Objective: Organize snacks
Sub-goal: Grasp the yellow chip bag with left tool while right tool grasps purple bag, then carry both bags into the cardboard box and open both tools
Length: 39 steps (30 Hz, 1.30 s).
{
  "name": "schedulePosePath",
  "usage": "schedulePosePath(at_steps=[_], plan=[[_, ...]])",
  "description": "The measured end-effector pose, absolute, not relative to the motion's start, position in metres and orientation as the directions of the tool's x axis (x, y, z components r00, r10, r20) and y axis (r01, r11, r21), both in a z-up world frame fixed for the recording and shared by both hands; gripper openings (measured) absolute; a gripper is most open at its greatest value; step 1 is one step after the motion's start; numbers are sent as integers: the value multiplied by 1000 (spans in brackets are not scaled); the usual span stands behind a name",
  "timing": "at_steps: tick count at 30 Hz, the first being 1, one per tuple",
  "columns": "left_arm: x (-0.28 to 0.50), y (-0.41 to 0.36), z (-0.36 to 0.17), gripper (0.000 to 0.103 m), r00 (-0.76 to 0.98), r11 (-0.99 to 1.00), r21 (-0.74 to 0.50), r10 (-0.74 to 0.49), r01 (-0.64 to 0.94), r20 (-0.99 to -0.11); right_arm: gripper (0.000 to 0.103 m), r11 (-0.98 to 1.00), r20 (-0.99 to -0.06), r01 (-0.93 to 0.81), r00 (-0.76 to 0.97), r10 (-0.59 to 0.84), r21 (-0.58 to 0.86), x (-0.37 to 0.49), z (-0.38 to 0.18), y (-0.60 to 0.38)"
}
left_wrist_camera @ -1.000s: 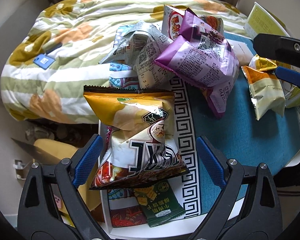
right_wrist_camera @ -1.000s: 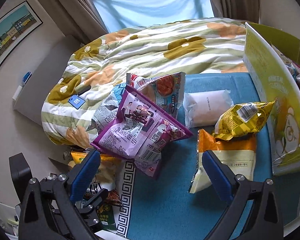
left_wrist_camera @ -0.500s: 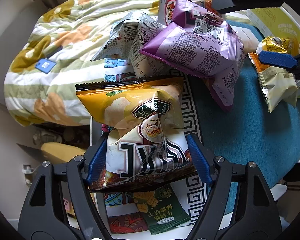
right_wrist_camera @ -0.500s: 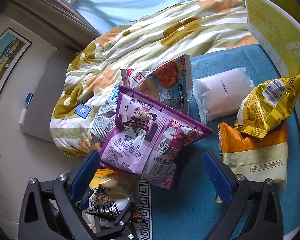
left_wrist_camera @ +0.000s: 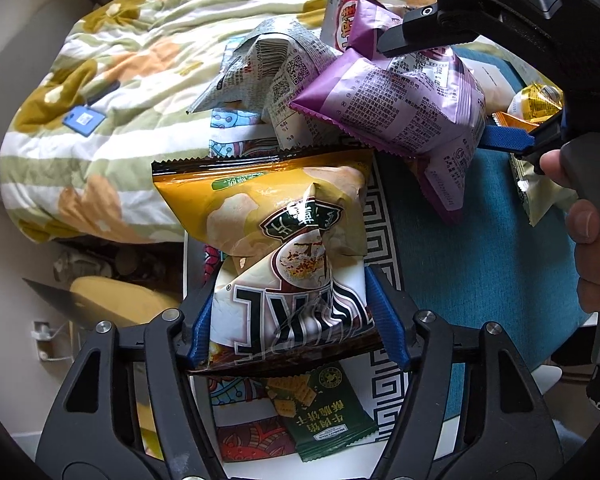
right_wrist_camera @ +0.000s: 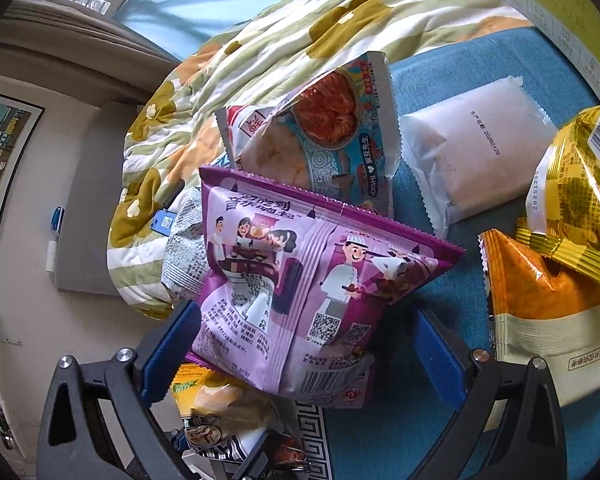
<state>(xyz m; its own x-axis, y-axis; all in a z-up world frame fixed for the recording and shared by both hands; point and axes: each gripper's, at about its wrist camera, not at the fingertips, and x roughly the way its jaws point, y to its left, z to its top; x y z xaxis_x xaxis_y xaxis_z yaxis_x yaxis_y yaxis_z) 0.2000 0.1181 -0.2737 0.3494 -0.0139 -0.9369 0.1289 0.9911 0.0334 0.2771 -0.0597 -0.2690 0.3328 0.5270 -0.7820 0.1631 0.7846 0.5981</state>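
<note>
close in, left claw (left_wrist_camera: 290,320) pinching the lower part of the yellow chip bag (left_wrist_camera: 276,248), blue pads pressed into both sides and crumpling the foil. bag lying at the left edge of the worktop (left_wrist_camera: 480,272), over a patterned sheet, with a green cracker packet (left_wrist_camera: 324,412) just below it between the claw arms. right claw (right_wrist_camera: 300,344) spread around the purple snack bag (right_wrist_camera: 300,288), one blue pad at each side of its lower part; cannot tell whether the pads touch it. seen also from the left wrist view as the right claw (left_wrist_camera: 440,92) straddling the purple snack bag (left_wrist_camera: 404,100), with the right hand (left_wrist_camera: 588,240) on its handle. purple bag propped on the blue cloth, leaning against a grey printed bag (left_wrist_camera: 276,76) and a red and blue bag (right_wrist_camera: 324,140) behind it. farther right, a white packet (right_wrist_camera: 476,152) flat on the cloth, a gold bag (right_wrist_camera: 576,196) resting on an orange and cream bag (right_wrist_camera: 548,320). beyond the worktop, a bed with a flowered quilt (left_wrist_camera: 112,92).
</note>
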Motion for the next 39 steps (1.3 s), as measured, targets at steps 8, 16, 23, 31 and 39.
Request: schedulePosePath(at_steps=[8, 16, 23, 31, 39], plan=[[199, 118, -274, 63, 345, 992, 31, -13, 120, -939, 97, 776, -771, 148, 322, 549, 614, 283, -274, -57], [193, 117, -274, 63, 340, 993, 32, -9, 116, -940, 64, 775, -776, 154, 306, 552, 612, 273, -282, -65], [185, 114, -256, 63, 379, 992, 35, -13, 119, -925, 59, 778, -760, 115, 341, 553, 617, 266, -263, -68], [184, 100, -215, 63, 448, 984, 26, -56, 175, -892, 59, 777, -730, 86, 418, 541, 624, 251, -220, -85], [200, 54, -157, 63, 550, 970, 48, -94, 239, -830, 59, 783, -675, 49, 543, 500, 620, 230, -152, -122]])
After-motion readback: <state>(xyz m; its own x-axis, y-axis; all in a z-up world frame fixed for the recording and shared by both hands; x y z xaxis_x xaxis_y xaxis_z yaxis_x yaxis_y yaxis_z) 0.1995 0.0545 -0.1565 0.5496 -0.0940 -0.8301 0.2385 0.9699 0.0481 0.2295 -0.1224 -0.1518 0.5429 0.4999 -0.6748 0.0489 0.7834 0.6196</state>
